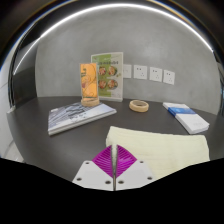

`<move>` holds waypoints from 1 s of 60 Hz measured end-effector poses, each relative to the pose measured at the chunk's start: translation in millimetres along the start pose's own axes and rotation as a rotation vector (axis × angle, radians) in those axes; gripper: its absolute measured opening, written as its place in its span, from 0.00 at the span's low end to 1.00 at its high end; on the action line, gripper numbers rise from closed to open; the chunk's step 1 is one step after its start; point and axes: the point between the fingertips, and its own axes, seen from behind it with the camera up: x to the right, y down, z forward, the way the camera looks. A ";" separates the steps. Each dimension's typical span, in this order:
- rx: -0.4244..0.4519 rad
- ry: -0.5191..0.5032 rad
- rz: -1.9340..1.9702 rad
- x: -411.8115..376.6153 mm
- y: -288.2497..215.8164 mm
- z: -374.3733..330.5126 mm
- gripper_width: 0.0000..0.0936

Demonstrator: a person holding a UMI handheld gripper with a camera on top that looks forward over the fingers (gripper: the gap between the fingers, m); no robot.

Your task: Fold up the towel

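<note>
Looking forward along my gripper point(115, 165), I see its two fingers drawn together, their purple pads point(106, 162) meeting at a thin seam with nothing visible between them. The tips sit over the near edge of the towel point(160, 148), a pale cream cloth lying flat on the dark tabletop point(30, 125) and spreading from just ahead of the fingers out to their right; whether the tips touch the fabric I cannot tell. Beyond the fingers and to the left, a thin booklet or magazine point(78, 116) rests flat, well apart from the towel. Farther back, an orange carton point(90, 82) stands upright just beside a clear sign holder point(107, 76) carrying a green-printed sheet. A roll of tape point(138, 105) lies near the holder's right side, and a small stack of blue-and-white packets point(185, 117) sits at the far right, just past the towel's far corner. A row of white wall sockets point(148, 73) lines the grey wall behind the tabletop.
</note>
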 end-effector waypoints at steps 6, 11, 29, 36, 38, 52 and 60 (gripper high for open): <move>0.078 0.029 -0.002 29.3 -37.8 -23.1 0.01; 0.144 0.067 0.059 69.0 -73.2 -47.7 0.01; 0.104 0.408 0.175 273.2 -40.8 -91.0 0.01; -0.015 0.453 0.196 304.9 14.2 -81.2 0.02; -0.028 0.464 0.203 308.6 23.2 -80.6 0.02; -0.049 0.542 0.215 308.1 25.4 -107.3 0.60; -0.022 0.549 0.216 282.2 17.9 -142.9 0.88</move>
